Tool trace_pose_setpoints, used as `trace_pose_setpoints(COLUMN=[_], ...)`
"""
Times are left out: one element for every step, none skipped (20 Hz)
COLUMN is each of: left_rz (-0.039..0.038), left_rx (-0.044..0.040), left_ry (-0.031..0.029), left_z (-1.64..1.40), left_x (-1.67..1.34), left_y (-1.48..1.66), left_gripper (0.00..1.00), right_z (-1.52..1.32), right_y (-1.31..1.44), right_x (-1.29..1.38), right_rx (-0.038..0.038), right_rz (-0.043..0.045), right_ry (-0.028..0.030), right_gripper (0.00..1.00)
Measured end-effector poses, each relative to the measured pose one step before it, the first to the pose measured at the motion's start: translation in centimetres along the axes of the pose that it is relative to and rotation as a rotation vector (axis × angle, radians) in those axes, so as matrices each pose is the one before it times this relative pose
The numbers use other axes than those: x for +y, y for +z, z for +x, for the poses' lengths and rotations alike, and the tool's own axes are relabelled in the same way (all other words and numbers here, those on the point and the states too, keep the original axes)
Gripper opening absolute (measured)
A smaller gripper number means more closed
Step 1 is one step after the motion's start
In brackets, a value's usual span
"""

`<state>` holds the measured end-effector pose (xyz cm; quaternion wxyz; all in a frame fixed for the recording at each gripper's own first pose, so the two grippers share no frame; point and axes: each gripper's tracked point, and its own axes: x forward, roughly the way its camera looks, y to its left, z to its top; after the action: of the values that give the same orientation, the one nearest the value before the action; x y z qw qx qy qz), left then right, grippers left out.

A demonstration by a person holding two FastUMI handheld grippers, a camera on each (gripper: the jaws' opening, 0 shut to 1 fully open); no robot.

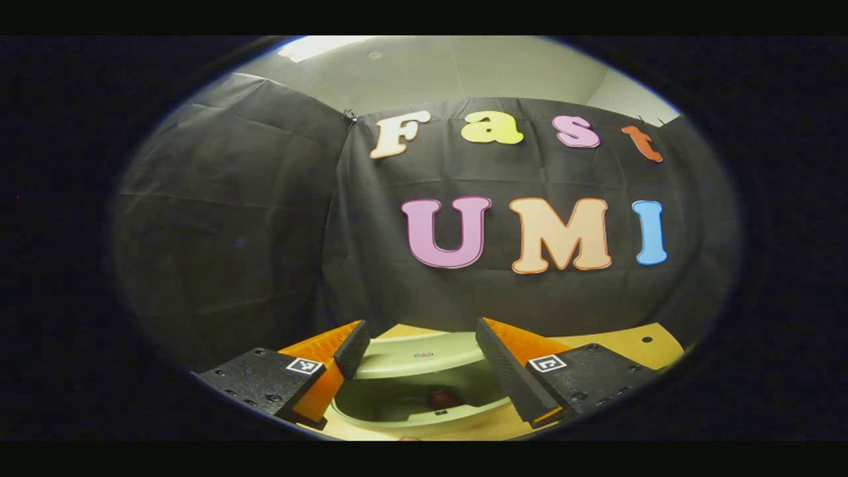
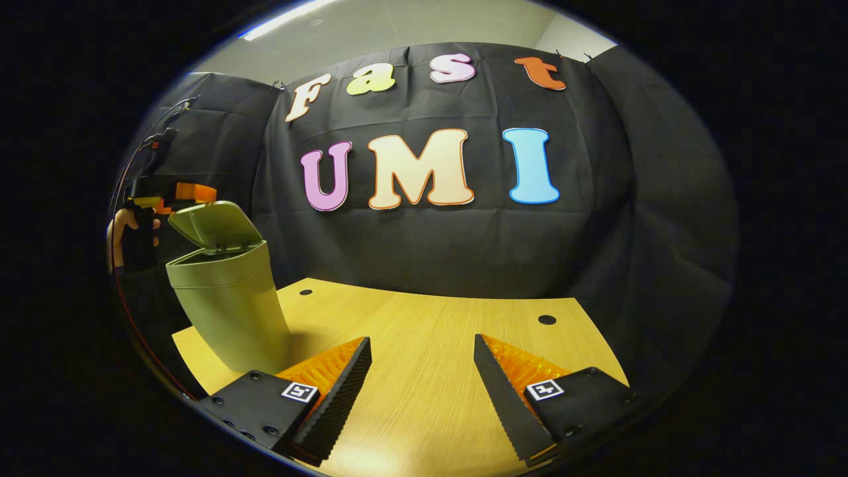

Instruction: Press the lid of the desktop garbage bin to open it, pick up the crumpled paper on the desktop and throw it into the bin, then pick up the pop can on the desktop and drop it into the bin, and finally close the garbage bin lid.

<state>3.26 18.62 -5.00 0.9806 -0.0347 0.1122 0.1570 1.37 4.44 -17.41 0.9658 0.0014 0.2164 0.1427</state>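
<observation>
Bin (image 2: 228, 305): one, lid (image 2: 215, 225) up | can (image 1: 442, 399): one inside | left gripper (image 1: 421, 368), right gripper (image 2: 421, 377): released

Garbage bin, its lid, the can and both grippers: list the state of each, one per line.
garbage bin: upright on the table, open.
lid: raised, tilted back.
pop can: inside the bin, at the bottom.
left gripper: open, fingers above the bin's mouth, holding nothing.
right gripper: open, over bare table, holding nothing.
</observation>
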Motion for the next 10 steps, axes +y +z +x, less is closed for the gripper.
trace_pose_setpoints(left_rz=[-0.00986,-0.00593,-0.00418,0.00153,0.00404,-0.00137,-0.00220,-0.00355,0.00432,0.01039], left_rx=[0.02280,0.01932,0.01948,0.01379,0.01909,0.01652,0.01670,0.01734,0.01037,0.00787], left_ry=[-0.00718,-0.00376,-0.00403,-0.00289,-0.00467,-0.00248,-0.00166,0.00026,0.00189,0.00257], left_z=[-0.334,-0.184,-0.188,-0.070,-0.080,-0.015,-0.006,0.110,0.034,0.024], left_x=[-0.236,-0.155,-0.095,-0.052,-0.118,-0.072,0.008,-0.043,0.019,-0.020], left_y=[-1.079,-0.962,-0.850,-0.610,-0.885,-0.687,-0.817,-0.678,-0.567,-0.477], left_gripper=[0.99,0.99,0.99,0.99,0.99,0.96,0.96,0.97,0.98,0.97], right_z=[-0.135,-0.077,-0.183,-0.155,-0.036,-0.033,-0.141,-0.074,-0.158,-0.089], right_y=[-0.188,-0.008,-0.080,-0.058,-0.174,-0.081,-0.234,-0.086,-0.170,-0.060], right_x=[-0.038,-0.062,-0.062,-0.078,-0.097,-0.022,0.059,0.140,0.196,0.118], right_rx=[0.00301,0.00348,0.00268,0.00088,0.00189,0.00341,0.00247,0.00353,0.00109,-0.00031], right_rz=[-0.00586,-0.00342,0.00199,0.00210,-0.00028,-0.00126,-0.00063,0.00149,0.00053,-0.00182], right_ry=[-0.00063,-0.00101,-0.00034,-0.00091,-0.00169,0.00009,0.00066,0.00382,0.00352,0.00131], right_gripper=[0.98,0.98,0.98,0.98,0.98,0.98,0.98,0.98,0.98,0.98])
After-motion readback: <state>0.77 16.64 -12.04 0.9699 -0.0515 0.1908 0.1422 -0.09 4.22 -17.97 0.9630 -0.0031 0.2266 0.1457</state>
